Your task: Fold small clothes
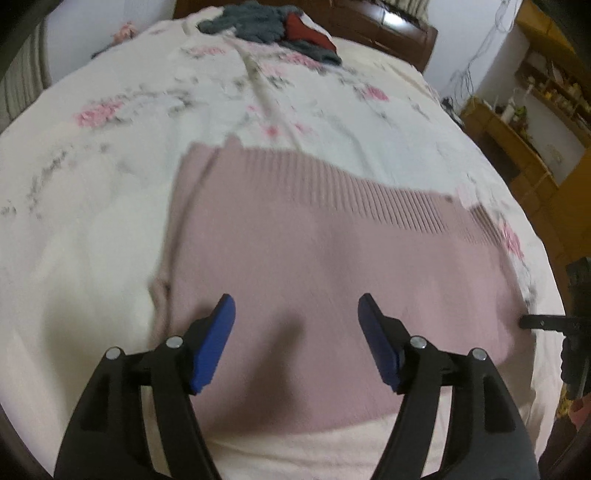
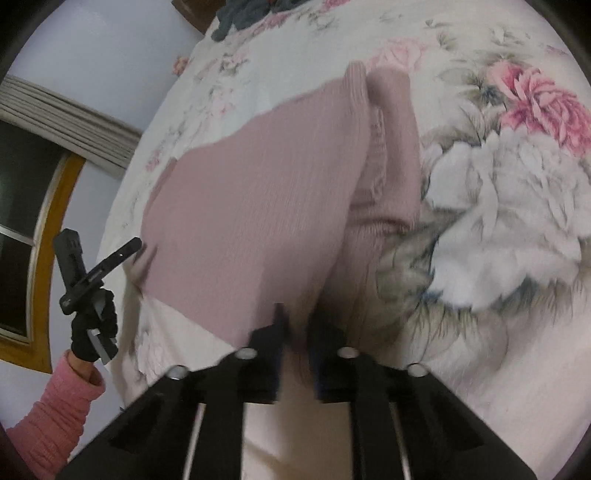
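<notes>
Left gripper [image 1: 296, 314] spread wide, blue pads [image 1: 218, 339] apart, hovering over the near half of the pink knit sweater [image 1: 314, 258], nothing between the pads. Pink knit sweater spread flat on the floral bedspread [image 1: 92, 229], ribbed hem running from 11 o'clock toward 3 o'clock in the left wrist view. Right gripper [image 2: 297, 325] pressed nearly together, pinching a fold of the sweater's near edge at 6 o'clock in the right wrist view; sleeve [image 2: 391, 147] doubled over at 1 o'clock. Pile of grey and red clothes [image 1: 273, 26] at 12 o'clock, well apart. Gloved hand [image 2: 92, 332] with pink cuff at 8 o'clock.
</notes>
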Motion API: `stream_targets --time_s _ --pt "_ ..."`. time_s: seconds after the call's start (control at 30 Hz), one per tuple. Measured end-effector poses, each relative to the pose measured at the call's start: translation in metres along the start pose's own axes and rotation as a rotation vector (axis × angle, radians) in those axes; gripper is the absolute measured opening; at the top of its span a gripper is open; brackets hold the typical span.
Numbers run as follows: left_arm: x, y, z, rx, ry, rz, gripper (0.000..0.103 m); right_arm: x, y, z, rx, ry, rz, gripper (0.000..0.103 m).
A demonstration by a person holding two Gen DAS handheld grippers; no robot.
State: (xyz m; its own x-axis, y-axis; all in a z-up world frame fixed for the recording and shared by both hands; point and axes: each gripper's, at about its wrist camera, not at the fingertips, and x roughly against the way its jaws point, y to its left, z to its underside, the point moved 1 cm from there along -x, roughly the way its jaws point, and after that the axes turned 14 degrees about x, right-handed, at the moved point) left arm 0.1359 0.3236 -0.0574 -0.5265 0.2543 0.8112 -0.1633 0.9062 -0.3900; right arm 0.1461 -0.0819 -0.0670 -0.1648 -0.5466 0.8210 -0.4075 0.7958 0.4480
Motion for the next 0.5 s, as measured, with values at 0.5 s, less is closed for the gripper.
stream_targets --time_s 0.5 --pt "-0.022 0.011 0.015 -0.036 0.022 -0.047 0.068 -0.011 -0.013 0.015 -0.024 0.033 0.046 0.007"
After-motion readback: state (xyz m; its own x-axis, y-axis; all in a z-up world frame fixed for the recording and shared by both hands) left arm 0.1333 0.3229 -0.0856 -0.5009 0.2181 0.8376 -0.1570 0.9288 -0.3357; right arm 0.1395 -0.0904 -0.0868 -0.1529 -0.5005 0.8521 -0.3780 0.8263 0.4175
